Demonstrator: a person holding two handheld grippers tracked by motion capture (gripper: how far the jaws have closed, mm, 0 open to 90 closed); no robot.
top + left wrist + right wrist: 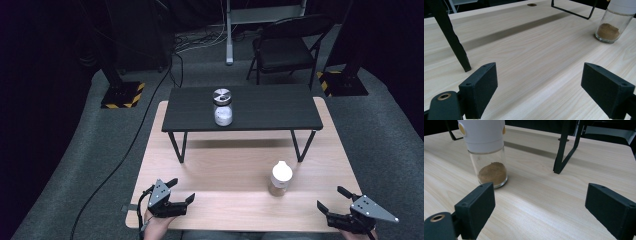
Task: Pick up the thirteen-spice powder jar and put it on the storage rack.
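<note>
A glass shaker with a white cap and brown powder [280, 178] stands on the light wooden table [225, 175], right of centre; it appears close in the right gripper view [488, 152] and at the far right of the left gripper view [615, 21]. A second jar with a metal lid and white powder [222, 107] stands on the small black bench [260, 112]. My left gripper [181, 191] rests at the table's front left, open, nothing between its jaws [539, 92]. My right gripper [331, 198] sits at the front right, open and empty [539, 212], the brown shaker ahead of its left jaw.
The black bench's metal legs [178, 146] stand on the table between the grippers and the far edge; one leg [564, 147] is near the right gripper. A folding chair [285, 47] and cables lie on the grey floor beyond.
</note>
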